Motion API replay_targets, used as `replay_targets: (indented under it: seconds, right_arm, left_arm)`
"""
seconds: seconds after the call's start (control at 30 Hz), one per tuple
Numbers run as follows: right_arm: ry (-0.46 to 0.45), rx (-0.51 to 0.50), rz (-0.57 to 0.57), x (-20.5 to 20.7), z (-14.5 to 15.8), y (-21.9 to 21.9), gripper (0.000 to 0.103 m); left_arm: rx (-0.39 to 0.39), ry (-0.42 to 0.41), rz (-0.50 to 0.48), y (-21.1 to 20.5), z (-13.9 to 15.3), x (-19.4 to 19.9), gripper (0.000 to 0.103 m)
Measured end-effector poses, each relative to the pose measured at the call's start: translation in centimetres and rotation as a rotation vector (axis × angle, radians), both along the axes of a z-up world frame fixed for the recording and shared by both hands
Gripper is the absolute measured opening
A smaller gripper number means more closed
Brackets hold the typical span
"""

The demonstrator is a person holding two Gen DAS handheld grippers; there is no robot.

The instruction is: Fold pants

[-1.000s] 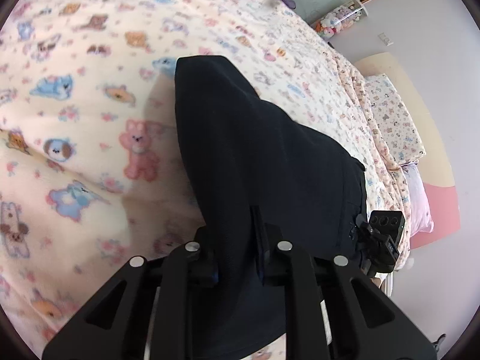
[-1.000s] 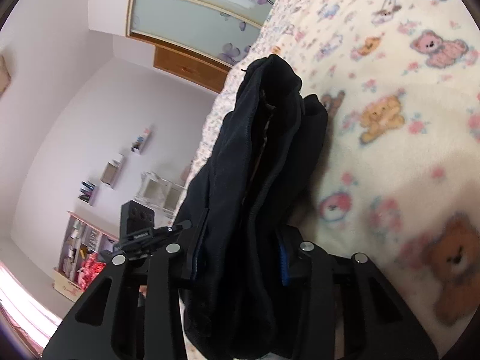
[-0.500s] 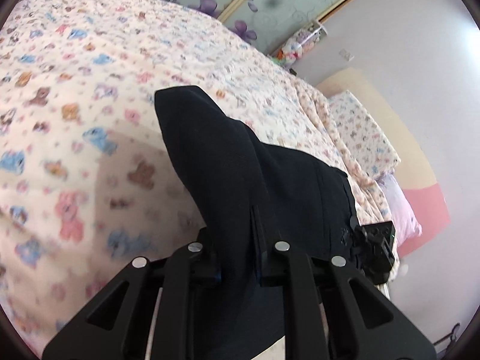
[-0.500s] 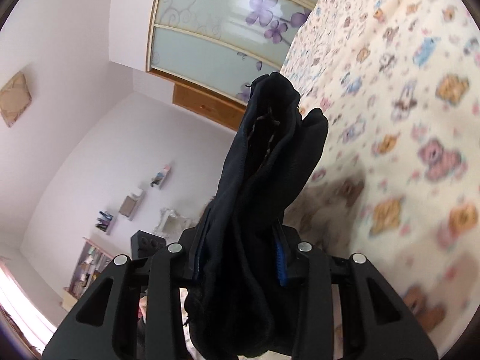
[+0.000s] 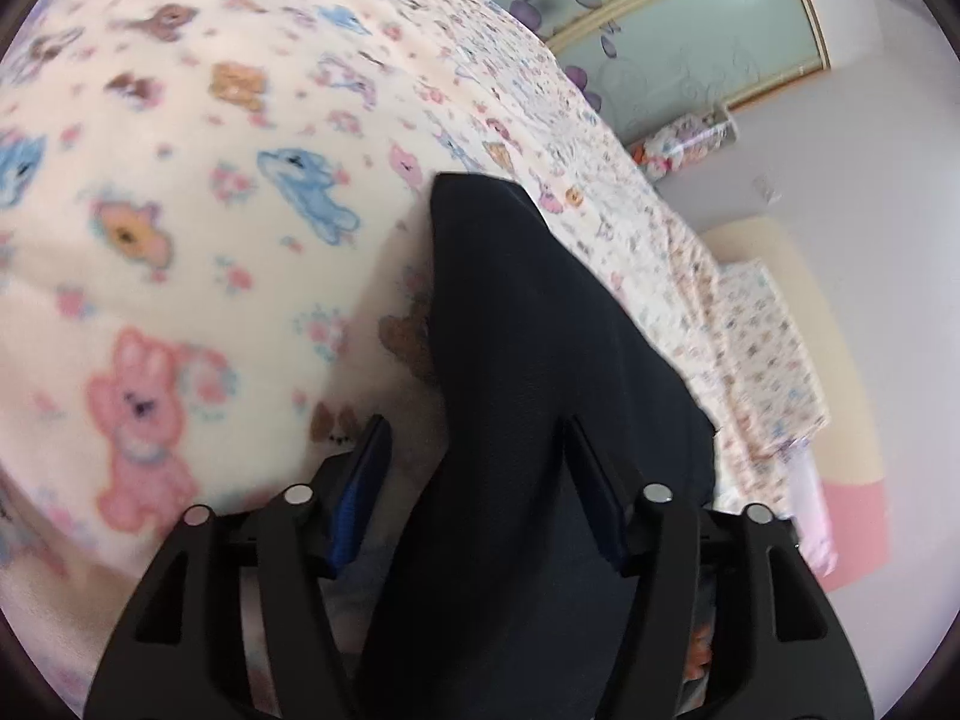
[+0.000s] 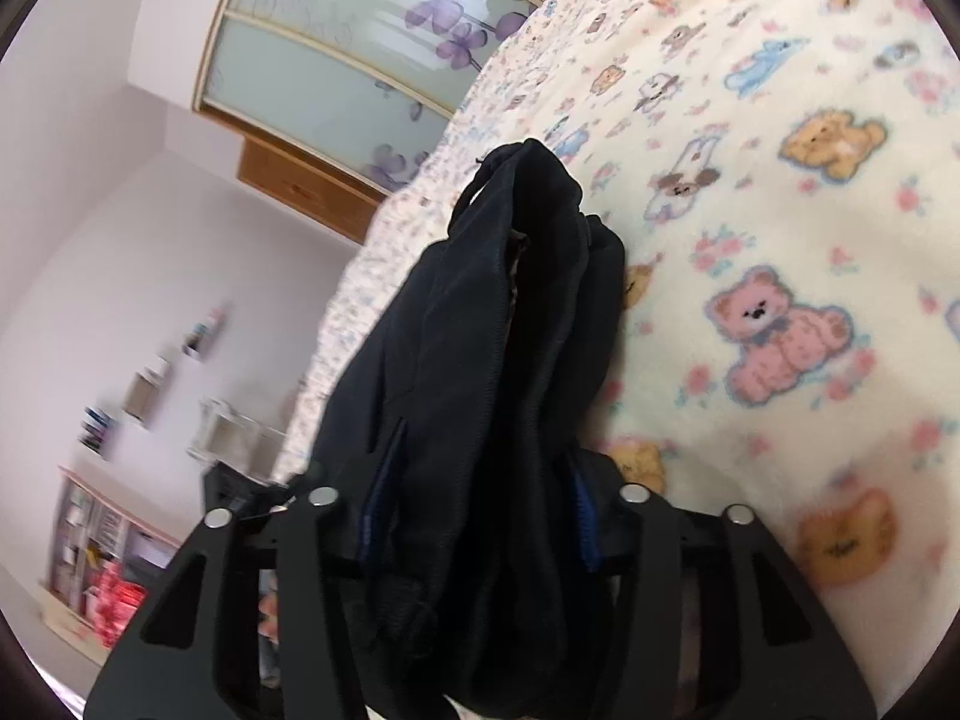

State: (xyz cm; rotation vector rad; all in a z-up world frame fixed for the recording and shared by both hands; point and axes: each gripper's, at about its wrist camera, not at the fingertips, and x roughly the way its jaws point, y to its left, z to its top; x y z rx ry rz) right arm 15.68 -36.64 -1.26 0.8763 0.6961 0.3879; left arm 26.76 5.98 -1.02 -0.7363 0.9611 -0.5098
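Cream bedding (image 5: 180,240) printed with cartoon animals fills both views. Left gripper (image 5: 474,438) is opening, its blue pads clear of the black pants (image 5: 540,390) lying between them. Right gripper (image 6: 480,450) is opening too, the bunched pants (image 6: 498,330) filling its gap, contact unclear. Beyond stand frosted wardrobe doors (image 6: 360,60) with purple flowers.

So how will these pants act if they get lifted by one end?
The pants are probably floppy: they drape over the blanket in soft folds. Likely bulky, bunched thick. The matte cloth probably won't slip.
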Motion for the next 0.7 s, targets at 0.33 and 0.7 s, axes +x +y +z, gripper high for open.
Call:
replay_targets:
  seconds: [0.33, 0.7]
  right_arm:
    - [-0.173, 0.016, -0.152, -2.7, 5.8, -1.8, 0.061]
    - [-0.050, -0.051, -0.049, 3.1, 3.5, 2.6, 0.071]
  left_arm:
    - [0.106, -0.318, 0.119, 2.6, 9.5, -3.7, 0.101]
    - [0.072, -0.143, 0.015, -4.9, 3.5, 0.6, 0.101]
